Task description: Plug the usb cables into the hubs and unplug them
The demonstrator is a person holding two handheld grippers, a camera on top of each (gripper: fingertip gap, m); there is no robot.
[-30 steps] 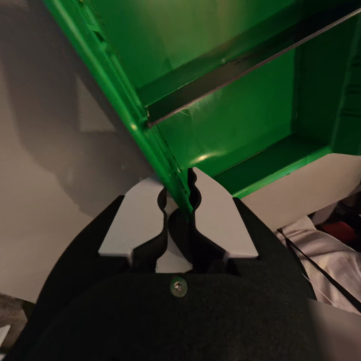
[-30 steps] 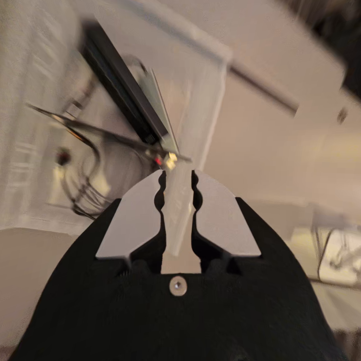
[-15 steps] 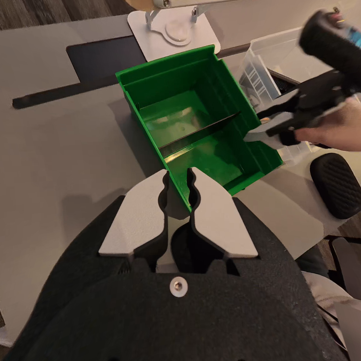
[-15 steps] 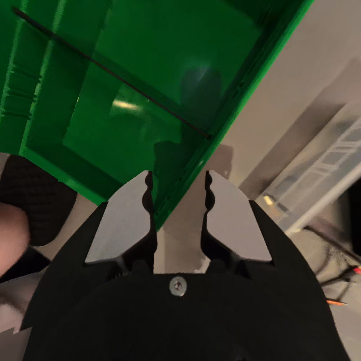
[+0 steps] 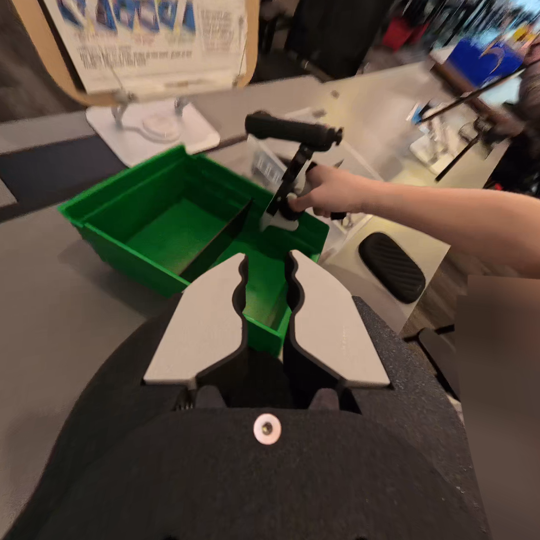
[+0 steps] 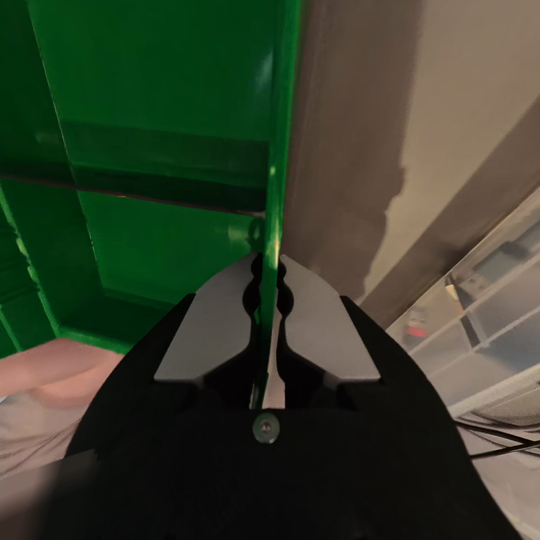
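Warm, dim indoor light. Both wide-angle views bend straight lines at the edges. The far background of the left wrist view is smeared with motion blur. Glare streaks the green bin point(image 6: 274, 146) wall; soft shadows fall on the grey table point(image 6: 365, 146).

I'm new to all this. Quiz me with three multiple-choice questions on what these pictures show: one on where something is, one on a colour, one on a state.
1. Where does the right gripper hold the bin?
A. on its side wall
B. on the divider
C. underneath it

2. What colour is the bin?
A. blue
B. green
C. red

3. How is the left gripper?
A. shut on a cable
B. shut on the bin
C. open, holding nothing

Answers: 1 A, the fingers close on either side of the thin green wall. 2 B, green in both views. 3 C, a clear gap between its fingers, with the bin seen beyond.
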